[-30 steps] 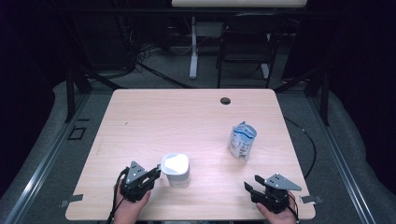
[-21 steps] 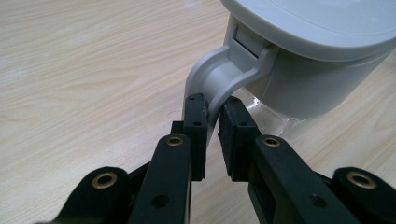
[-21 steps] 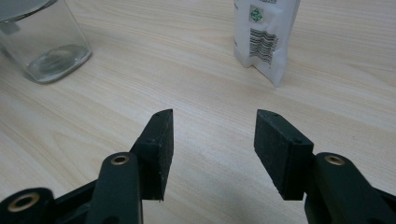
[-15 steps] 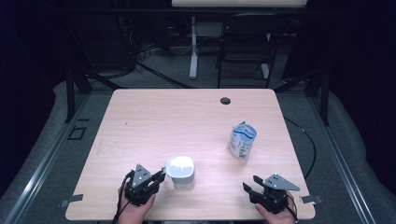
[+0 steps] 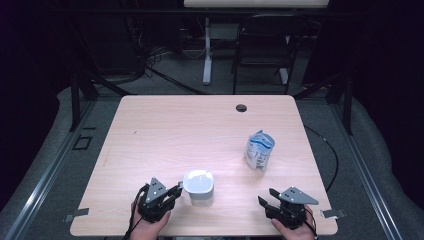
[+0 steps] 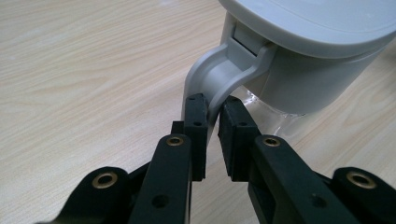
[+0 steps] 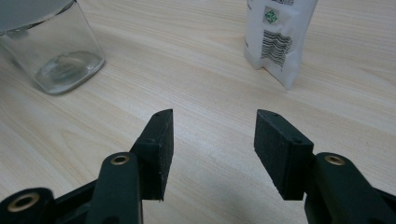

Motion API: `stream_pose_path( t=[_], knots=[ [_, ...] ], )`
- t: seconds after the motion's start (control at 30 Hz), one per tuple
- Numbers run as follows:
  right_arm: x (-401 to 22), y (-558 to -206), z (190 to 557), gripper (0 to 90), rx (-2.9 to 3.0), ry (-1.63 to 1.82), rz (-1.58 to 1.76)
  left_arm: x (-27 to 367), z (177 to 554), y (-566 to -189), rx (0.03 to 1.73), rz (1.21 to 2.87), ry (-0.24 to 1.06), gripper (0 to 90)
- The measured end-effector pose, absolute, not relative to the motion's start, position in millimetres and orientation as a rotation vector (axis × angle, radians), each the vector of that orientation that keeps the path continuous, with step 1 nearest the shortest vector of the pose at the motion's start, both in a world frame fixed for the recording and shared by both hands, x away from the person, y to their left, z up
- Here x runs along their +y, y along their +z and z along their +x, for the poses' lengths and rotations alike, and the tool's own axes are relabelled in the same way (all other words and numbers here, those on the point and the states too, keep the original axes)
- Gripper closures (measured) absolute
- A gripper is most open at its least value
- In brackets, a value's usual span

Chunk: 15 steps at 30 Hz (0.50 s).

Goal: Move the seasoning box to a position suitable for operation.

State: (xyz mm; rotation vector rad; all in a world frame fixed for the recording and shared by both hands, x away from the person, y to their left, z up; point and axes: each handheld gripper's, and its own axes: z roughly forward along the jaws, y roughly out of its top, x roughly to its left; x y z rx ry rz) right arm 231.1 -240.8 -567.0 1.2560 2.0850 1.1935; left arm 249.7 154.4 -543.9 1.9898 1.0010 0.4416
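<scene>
Gripping the jar (image 5: 199, 187) by its grey lid clasp (image 6: 219, 77) with my left gripper (image 5: 176, 190); the two black pads are pinching the curved handle piece from either side, jaws nearly together with just the plastic strap between them. In the left gripper view the clasp is hanging down from the edge of the grey lid (image 6: 308, 23), and the glass body is showing below it, resting on the worktop (image 5: 165, 135).

Jar is standing upright near the front edge of the worktop, a little left of centre, just beside my left hand (image 5: 150, 226). Its lid is on. In the right gripper view the jar (image 7: 51, 51) is sitting off to the upper left, clear glass, square-shouldered, base touching the wood; what is inside, if anything, I cannot tell.

My right gripper (image 5: 266, 203) is hovering low at the front right corner, jaws spread wide, nothing between the pads, bare wood grain showing in the gap. It is well apart from the jar.

White pouch (image 5: 259, 150) with blue print is standing upright on the right half of the worktop, beyond my right gripper and apart from the jar. In the right gripper view the pouch (image 7: 280, 42) is showing a barcode and a small green mark on its face.

Round cable hole (image 5: 241, 107) is sitting near the far edge.
</scene>
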Motion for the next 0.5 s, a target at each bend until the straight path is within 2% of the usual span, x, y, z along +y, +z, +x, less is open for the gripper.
stream_pose_path(
  t=[0.2,0.33,0.5],
  knots=[
    [-240,-567,231,47.6,2.088,1.197,1.256,156,249,-543,0.995,1.996,0.427,81.5],
    [-240,-566,231,47.5,2.087,1.195,1.255,161,246,-537,0.984,1.961,0.386,75.7],
    [-238,-565,230,47.5,2.093,1.198,1.245,168,242,-526,0.978,1.944,0.373,75.3]
  ],
)
